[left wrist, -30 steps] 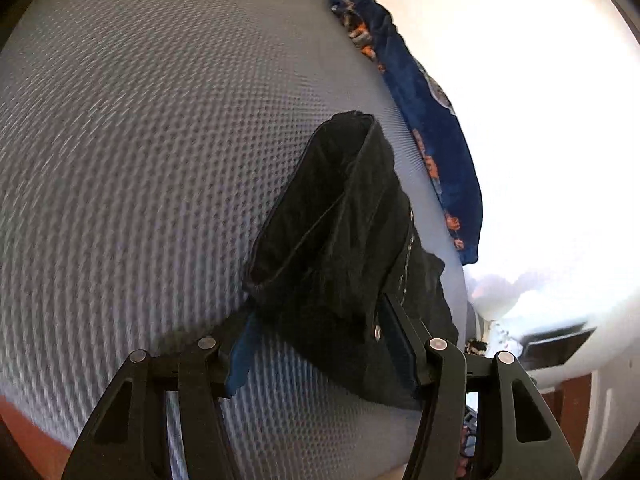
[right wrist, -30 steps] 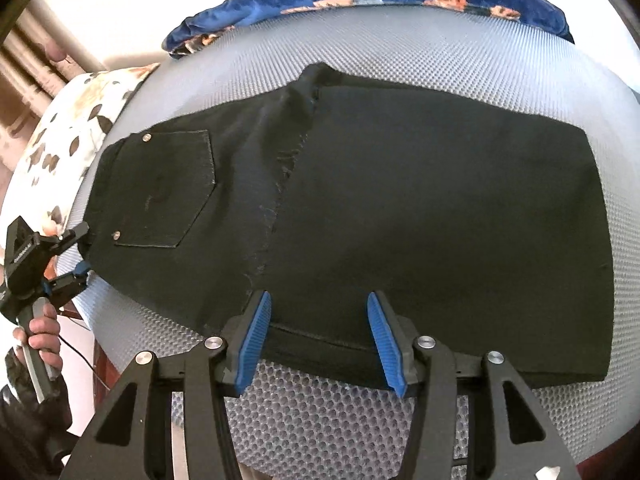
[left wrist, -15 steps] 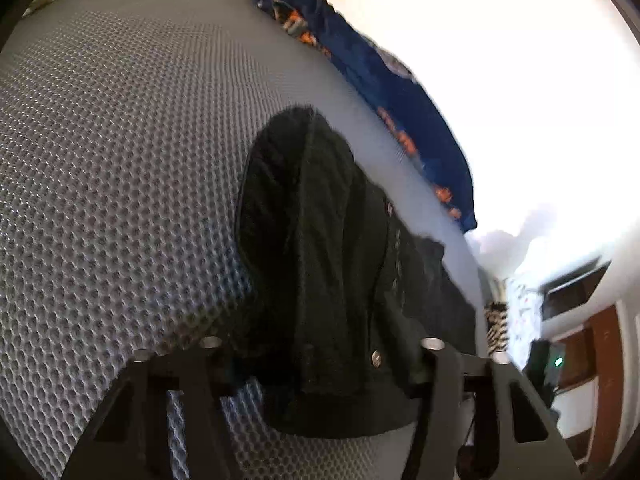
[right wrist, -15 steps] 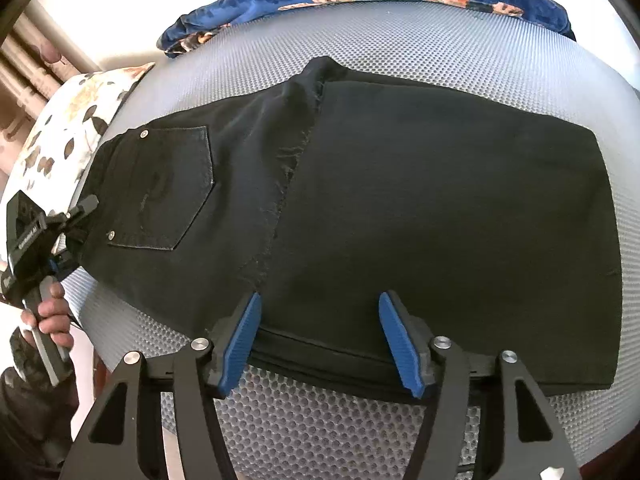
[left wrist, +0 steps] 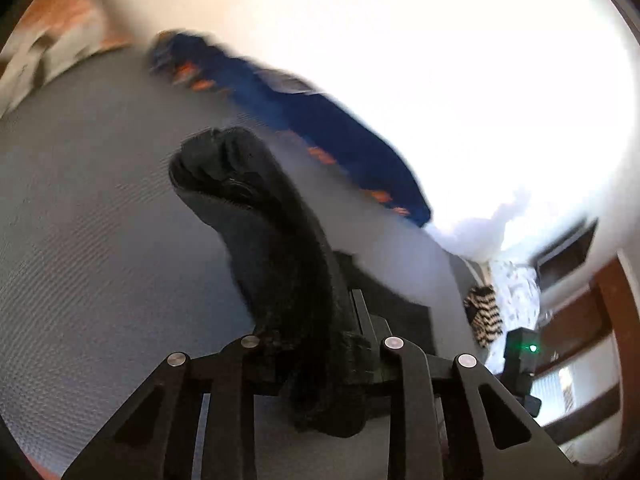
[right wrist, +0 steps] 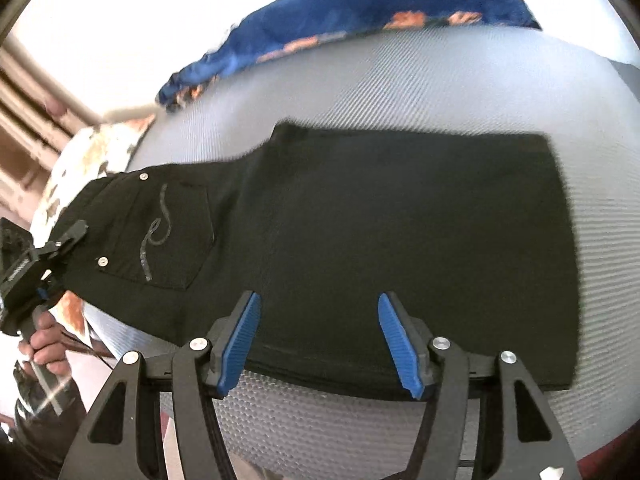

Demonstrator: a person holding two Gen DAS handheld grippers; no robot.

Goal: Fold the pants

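Note:
Black pants (right wrist: 400, 216) lie folded on a grey mesh surface (right wrist: 440, 80), waist end with a back pocket at the left. My left gripper (left wrist: 320, 352) is shut on the waist end of the pants (left wrist: 280, 248) and lifts it off the surface; it also shows in the right wrist view (right wrist: 60, 248), held by a hand. My right gripper (right wrist: 320, 344) is open, its blue pads (right wrist: 240, 340) over the near edge of the pants, holding nothing.
A blue cloth with orange print (right wrist: 360, 12) lies along the far edge of the surface, also in the left wrist view (left wrist: 320, 120). A floral pillow (right wrist: 80, 160) sits at the left. Wooden furniture (left wrist: 580, 320) stands to the right.
My left gripper closed on the waist end and raised it, turning the pocket side up. My right gripper spread wider and stayed at the near edge.

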